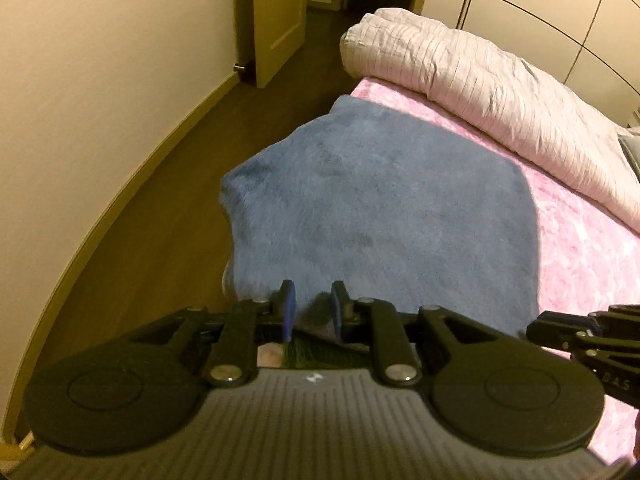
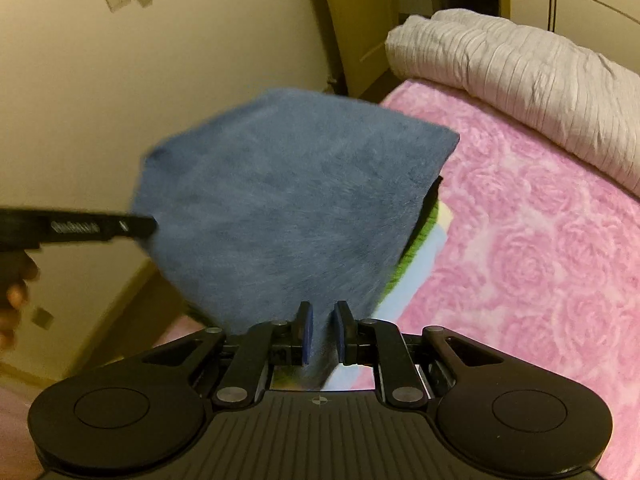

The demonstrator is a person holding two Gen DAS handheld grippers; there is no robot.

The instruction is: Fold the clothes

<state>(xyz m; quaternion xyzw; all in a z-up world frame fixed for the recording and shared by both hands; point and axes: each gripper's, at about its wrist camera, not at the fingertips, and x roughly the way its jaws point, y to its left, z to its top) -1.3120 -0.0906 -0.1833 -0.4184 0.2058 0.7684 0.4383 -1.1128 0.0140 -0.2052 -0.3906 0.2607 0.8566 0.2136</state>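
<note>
Blue fleece garment [image 2: 288,208] lifted over the pink bed [image 2: 540,264]
Right claw [image 2: 323,332] narrow, pinching the garment's near edge; left claw [image 1: 313,308] narrow, fleece between its pads; white duvet [image 1: 480,92] beyond.

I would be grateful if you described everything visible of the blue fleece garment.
The blue fleece garment is plush and plain, matte, lying over the pink rose-patterned bedspread at the bed's edge. The right gripper pinches its near edge, lifting it; the left gripper has fabric between its fingers. A green and pale-blue layer shows underneath.
</note>
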